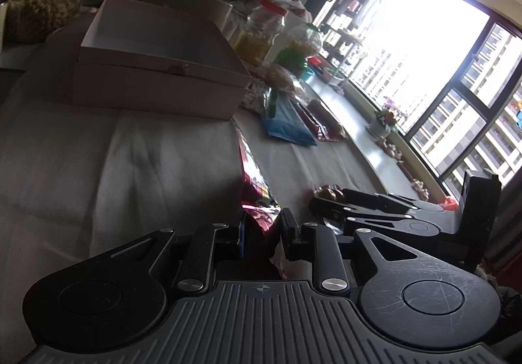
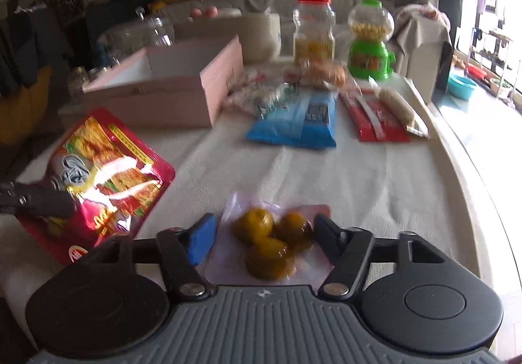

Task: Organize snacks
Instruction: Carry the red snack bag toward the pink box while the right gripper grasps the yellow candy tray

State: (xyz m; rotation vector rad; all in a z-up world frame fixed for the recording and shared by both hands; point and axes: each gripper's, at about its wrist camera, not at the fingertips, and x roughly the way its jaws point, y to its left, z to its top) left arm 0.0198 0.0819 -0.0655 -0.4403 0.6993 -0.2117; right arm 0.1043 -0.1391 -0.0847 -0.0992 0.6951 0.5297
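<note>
Left claw (image 1: pixel 261 230) clenched on red packet (image 2: pixel 107 174); right claw (image 2: pixel 264 233) released around fruit pouch (image 2: pixel 270 243) — risks slipping, crushing.

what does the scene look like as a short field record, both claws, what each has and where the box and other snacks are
left claw: shut on red snack packet, pinched at its edge
right claw: jaws either side of clear pack of yellow-brown fruits; contact unclear
pink box: open, no contents visible, far left of white cloth
blue packet: flat on cloth, right of box
red packet: flat, right of blue one
red-lidded jar: upright behind the packets
green candy dispenser: right of jar
</note>
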